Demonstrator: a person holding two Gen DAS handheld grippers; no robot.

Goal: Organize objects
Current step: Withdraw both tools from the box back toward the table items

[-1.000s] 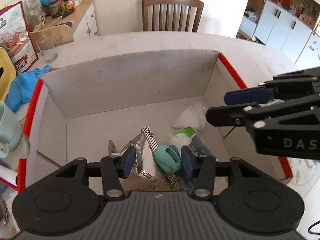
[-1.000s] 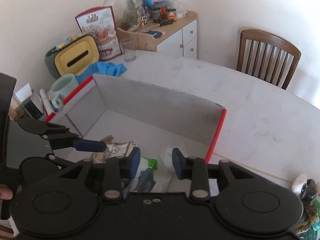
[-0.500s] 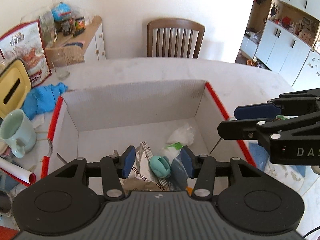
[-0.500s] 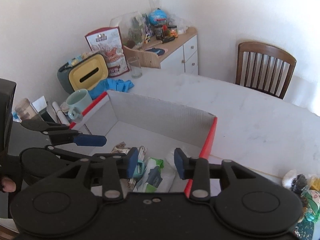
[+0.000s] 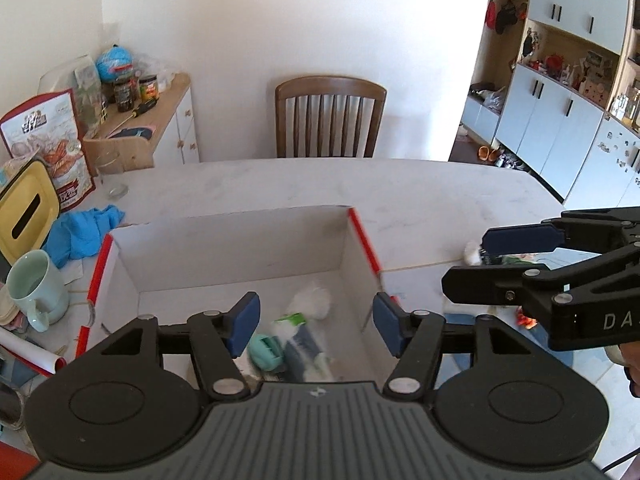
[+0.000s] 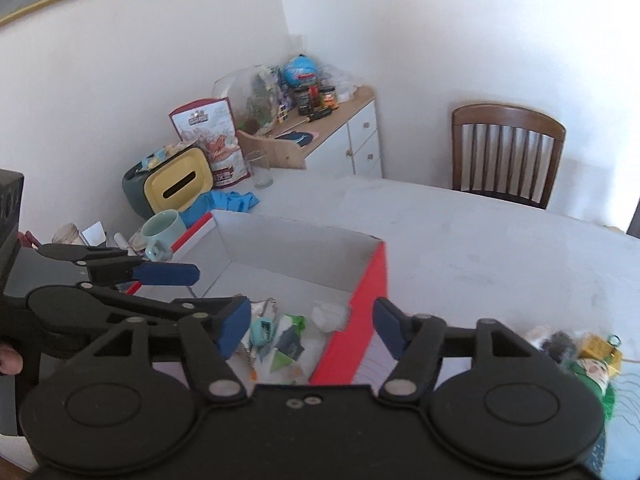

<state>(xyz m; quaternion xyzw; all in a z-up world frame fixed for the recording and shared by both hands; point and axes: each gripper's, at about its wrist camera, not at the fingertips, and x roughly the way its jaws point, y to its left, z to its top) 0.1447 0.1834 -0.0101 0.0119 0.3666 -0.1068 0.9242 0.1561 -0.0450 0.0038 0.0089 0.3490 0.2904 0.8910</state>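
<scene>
Both tools hang above the open cardboard box [image 5: 240, 256] with the red edges, and neither carries anything: the left gripper [image 5: 316, 326] has its jaws spread wide with only air between them, and the right gripper [image 6: 312, 326] is just as wide and bare. Down in the box lie the things already gathered: a small teal clip [image 5: 265, 352], a green-and-white packet [image 5: 298, 330] touching it, and a crumpled white wad [image 5: 310, 300] toward the far corner. Off the box's right side, near the table edge, sits a heap of loose odds and ends [image 6: 576, 354], and that looks to me like the next source. To do it well, I'd say the right tool should swing over the heap with its jaws kept wide, settle on one item only, and lift clear of the red wall before crossing. The table [image 5: 400, 188] is a pale, scuffed oval; on its left end stand a mint mug [image 5: 34, 288], a blue cloth [image 5: 80, 232] and a yellow tissue box [image 5: 26, 208]. A wooden chair [image 5: 330, 120] faces the far side, and a cluttered sideboard [image 6: 336, 128] lines the wall.
</scene>
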